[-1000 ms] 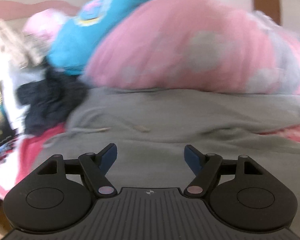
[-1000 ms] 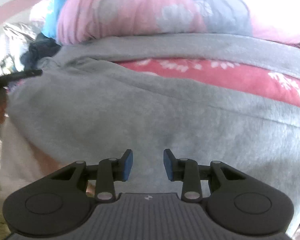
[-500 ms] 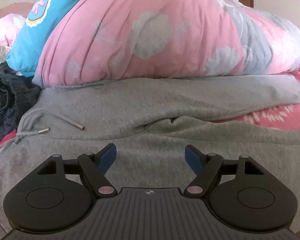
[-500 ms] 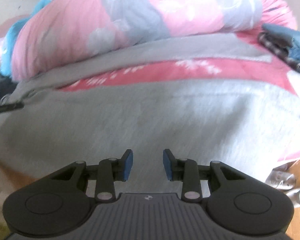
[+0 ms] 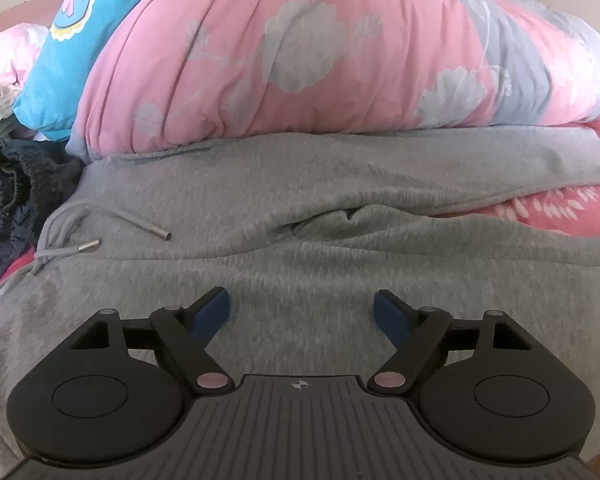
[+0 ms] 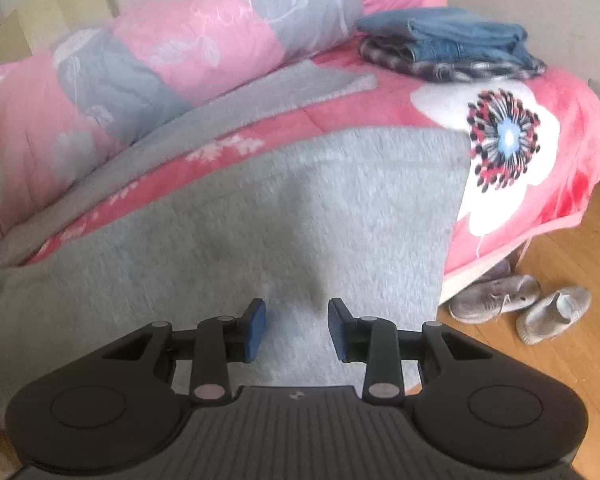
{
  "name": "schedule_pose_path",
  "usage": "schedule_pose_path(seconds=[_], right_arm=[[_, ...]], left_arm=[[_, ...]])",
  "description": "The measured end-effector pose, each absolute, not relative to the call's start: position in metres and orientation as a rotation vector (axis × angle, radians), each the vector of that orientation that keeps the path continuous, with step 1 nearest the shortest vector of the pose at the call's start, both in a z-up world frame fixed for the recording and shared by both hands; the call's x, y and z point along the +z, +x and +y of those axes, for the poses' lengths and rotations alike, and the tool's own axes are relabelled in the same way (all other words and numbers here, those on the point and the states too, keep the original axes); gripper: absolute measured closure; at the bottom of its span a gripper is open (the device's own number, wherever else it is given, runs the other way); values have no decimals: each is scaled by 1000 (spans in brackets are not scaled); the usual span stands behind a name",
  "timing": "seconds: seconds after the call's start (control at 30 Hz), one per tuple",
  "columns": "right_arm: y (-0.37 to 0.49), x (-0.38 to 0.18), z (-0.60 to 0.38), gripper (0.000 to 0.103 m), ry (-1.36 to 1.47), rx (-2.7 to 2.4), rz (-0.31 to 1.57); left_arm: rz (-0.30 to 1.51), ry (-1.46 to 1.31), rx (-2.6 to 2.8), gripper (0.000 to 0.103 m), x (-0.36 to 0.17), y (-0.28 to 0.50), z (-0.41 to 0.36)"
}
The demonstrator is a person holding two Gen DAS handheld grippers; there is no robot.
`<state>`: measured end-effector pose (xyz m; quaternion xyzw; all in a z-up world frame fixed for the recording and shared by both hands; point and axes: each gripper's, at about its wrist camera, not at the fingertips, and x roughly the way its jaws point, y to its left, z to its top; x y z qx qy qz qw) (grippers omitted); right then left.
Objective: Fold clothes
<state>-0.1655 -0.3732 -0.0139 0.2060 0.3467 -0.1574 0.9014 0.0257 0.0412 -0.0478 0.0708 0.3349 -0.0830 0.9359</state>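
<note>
The left gripper [image 5: 302, 312] has just been opening and stands wide, nothing between its pads, over the grey sweatpants [image 5: 300, 208] filling mid-frame. The right gripper [image 6: 297, 330], partly open and released, hangs over them too. Only the left view shows the drawstring [image 5: 84, 236]; only the right shows folded jeans [image 6: 460, 40] upper right and shoes [image 6: 520, 306].

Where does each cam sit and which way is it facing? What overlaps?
Left wrist: on the left gripper, angled down at the waistband end of the grey sweatpants, drawstring and rolled pink quilt behind; own open fingers show.
Right wrist: on the right gripper, over the pant leg toward folded jeans and shoes; own fingers show.
Shared: sweatpants, quilt.
</note>
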Motion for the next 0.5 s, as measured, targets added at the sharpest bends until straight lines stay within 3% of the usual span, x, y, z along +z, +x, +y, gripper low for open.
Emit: schedule_pose_path(seconds=[0.07,0.17,0.3,0.5], right_arm=[[-154,-4,-362,60,392,-288,701],[-132,15,-333,51,297,-190,672],[-99,31,-295,42,277,6,600],[-44,25,-236,40,256,163,620]], left_arm=[[691,148,-166,17,-45,21,41],[701,170,-155,4,-42,12,42],[709,235,-124,2,-39,0,39],[723,234,-60,0,-40,1,41]])
